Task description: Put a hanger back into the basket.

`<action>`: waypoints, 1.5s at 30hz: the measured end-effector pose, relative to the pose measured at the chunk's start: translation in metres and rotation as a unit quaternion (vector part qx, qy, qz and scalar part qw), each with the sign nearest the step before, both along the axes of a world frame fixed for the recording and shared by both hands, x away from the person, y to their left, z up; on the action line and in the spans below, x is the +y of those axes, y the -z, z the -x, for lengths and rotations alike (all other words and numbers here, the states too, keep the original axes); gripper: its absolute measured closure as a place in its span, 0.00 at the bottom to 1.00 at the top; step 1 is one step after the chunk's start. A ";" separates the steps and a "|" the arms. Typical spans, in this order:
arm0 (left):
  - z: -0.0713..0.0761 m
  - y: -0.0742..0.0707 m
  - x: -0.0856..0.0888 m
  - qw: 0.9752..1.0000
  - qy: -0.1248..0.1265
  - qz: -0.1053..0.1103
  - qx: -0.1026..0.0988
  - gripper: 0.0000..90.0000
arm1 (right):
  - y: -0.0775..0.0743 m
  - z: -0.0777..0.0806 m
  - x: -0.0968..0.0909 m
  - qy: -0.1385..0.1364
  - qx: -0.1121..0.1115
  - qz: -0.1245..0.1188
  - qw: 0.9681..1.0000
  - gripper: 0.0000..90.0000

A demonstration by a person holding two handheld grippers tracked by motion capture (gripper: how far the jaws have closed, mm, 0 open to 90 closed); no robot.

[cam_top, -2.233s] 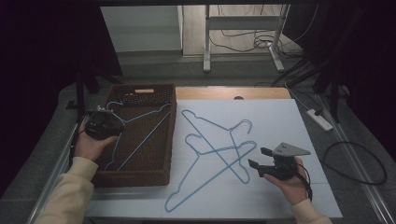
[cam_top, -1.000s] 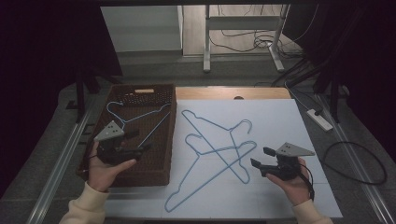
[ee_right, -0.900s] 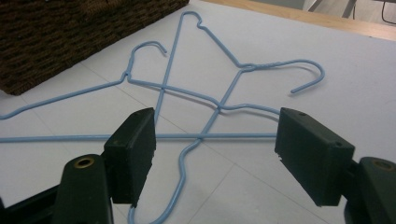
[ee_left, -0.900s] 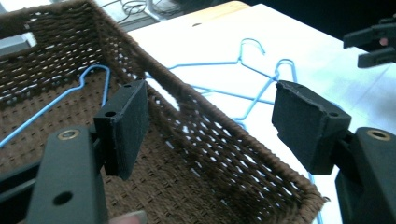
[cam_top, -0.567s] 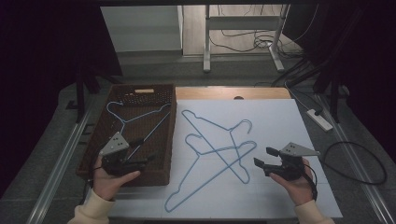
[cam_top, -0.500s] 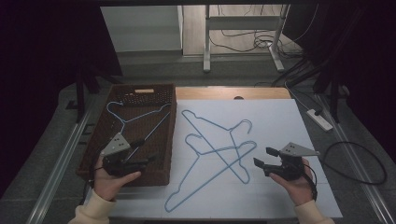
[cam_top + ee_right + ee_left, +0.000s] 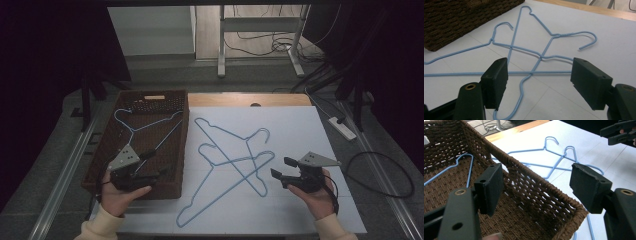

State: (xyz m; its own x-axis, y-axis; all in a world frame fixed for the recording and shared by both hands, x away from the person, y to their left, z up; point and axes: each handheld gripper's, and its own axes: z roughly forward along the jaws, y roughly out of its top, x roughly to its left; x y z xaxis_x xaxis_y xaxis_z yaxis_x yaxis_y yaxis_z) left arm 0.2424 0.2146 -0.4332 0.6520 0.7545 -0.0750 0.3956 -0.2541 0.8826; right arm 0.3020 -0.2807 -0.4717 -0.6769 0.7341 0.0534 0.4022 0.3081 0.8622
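Two light-blue wire hangers (image 7: 248,161) lie crossed on the white sheet (image 7: 300,130). A third blue hanger (image 7: 145,125) rests inside the brown wicker basket (image 7: 185,150) at the left. My left gripper (image 7: 159,164) hovers over the basket's near end, pointing right, jaws open and empty. In the left gripper view its gripper (image 7: 539,185) straddles the basket rim (image 7: 534,173) without touching it, with the hangers (image 7: 564,156) beyond. My right gripper (image 7: 280,167) stands open just right of the crossed hangers, pointing left. Those hangers (image 7: 541,57) lie ahead of the gripper (image 7: 539,82).
The wooden table edge (image 7: 240,99) shows behind the sheet. A power strip (image 7: 342,127) and a black cable loop (image 7: 385,175) lie to the right. A metal rail (image 7: 65,175) runs along the table's left side.
My left gripper has come from the basket's far left side back to its near end and now points right. The right gripper has barely shifted.
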 end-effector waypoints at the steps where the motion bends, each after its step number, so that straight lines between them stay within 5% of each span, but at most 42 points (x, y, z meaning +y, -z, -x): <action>1: 0.001 0.000 0.000 1.000 0.000 -0.001 0.000 0.31 | 0.000 0.000 0.001 0.000 0.001 0.001 1.000 0.34; 9: 0.003 0.000 0.002 1.000 -0.004 0.000 -0.006 0.31 | -0.001 -0.002 0.006 -0.006 0.008 0.007 1.000 0.34; 30: 0.000 0.009 -0.002 1.000 0.011 -0.006 0.016 0.31 | 0.001 -0.017 0.040 -0.033 0.046 0.033 0.998 0.34; 45: -0.002 0.010 -0.004 1.000 0.017 -0.008 0.015 0.31 | 0.002 -0.034 0.080 -0.057 0.071 0.049 0.995 0.34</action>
